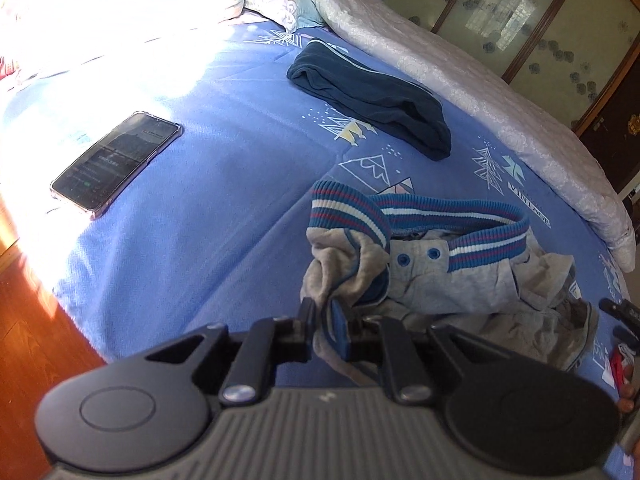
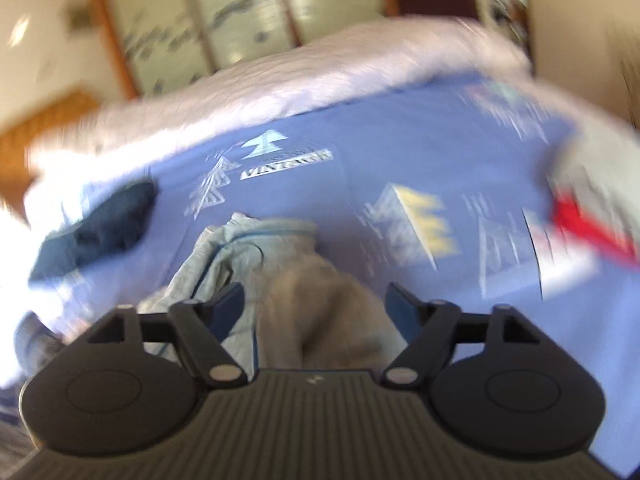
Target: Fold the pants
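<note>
Small grey pants (image 1: 448, 288) with a blue, red and white striped waistband (image 1: 460, 220) lie crumpled on the blue bed sheet (image 1: 208, 216). My left gripper (image 1: 332, 330) is shut on a fold of the grey fabric at the pants' near left edge. In the blurred right wrist view the grey pants (image 2: 304, 280) lie between and just beyond the jaws of my right gripper (image 2: 316, 304), which is open and holds nothing. The right gripper's tip also shows at the right edge of the left wrist view (image 1: 624, 316).
A folded dark navy garment (image 1: 368, 96) lies farther back on the sheet. A phone (image 1: 116, 164) lies at the left near the bed edge. A pale quilt (image 1: 480, 92) runs along the far side, pillows (image 1: 276, 0) at the head. Wooden floor (image 1: 36, 328) lies at the left. A red object (image 2: 588, 224) lies at the right.
</note>
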Demonstrator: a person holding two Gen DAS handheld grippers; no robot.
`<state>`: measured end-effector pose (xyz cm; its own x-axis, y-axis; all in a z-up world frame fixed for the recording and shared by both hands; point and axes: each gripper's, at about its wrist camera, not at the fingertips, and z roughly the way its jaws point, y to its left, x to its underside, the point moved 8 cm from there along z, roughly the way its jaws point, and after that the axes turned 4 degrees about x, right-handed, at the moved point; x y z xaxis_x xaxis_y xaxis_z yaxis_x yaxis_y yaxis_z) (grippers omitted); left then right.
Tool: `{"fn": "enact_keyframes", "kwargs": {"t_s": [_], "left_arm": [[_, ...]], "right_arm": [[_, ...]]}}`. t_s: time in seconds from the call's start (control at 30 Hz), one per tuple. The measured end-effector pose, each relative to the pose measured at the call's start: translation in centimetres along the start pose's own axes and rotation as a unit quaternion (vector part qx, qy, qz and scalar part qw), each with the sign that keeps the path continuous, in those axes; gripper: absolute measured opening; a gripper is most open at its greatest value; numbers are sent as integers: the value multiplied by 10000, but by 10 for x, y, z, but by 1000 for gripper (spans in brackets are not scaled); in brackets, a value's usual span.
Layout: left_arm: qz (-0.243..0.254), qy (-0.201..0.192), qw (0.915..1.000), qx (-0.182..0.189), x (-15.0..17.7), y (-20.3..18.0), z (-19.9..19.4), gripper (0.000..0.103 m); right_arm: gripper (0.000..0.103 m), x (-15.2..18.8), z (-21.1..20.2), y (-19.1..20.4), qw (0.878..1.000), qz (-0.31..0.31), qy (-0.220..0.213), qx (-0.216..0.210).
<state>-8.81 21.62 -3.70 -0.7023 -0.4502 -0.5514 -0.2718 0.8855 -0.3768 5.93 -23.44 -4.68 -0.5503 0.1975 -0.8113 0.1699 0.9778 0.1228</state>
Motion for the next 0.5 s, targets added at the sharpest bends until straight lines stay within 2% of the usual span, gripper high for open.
{"fn": "enact_keyframes", "kwargs": {"t_s": [0.03,0.07,0.1,0.13,0.17,0.23,0.27,0.3,0.37,0.43,0.5], "left_arm": [[-23,26,10000,3,0,2,-1,11],[-61,46,10000,27,0,3,-2,11],[-85,53,9999,55,-1,5,-3,11],[-95,46,9999,86,-1,5,-5,11],[-93,35,9999,122,-3,5,-6,11],[-58,11,9998,184,-4,3,-7,11],[-47,9,9998,212,-3,2,-6,11],[-32,25,9997,229,-3,1,-5,11],[-26,63,9996,274,-1,-2,0,11],[-7,104,9995,287,2,-3,4,11],[2,139,9996,228,3,-2,9,11]], "right_arm": [[82,-7,11,8,9991,-405,23,121],[76,-11,19,13,9967,-755,80,277],[63,-12,30,12,9939,-991,267,399],[21,-10,40,8,9918,-1071,518,457],[14,-7,46,-1,9912,-966,774,471],[13,-11,40,-32,9961,-246,756,381],[13,-18,25,-51,9977,272,562,279],[13,-25,4,-72,9958,854,318,98],[14,-29,-48,-111,9837,1766,-156,-289],[14,-7,-93,-140,9740,2202,-311,-433],[18,34,-117,-160,9724,2306,-65,-355]]}}
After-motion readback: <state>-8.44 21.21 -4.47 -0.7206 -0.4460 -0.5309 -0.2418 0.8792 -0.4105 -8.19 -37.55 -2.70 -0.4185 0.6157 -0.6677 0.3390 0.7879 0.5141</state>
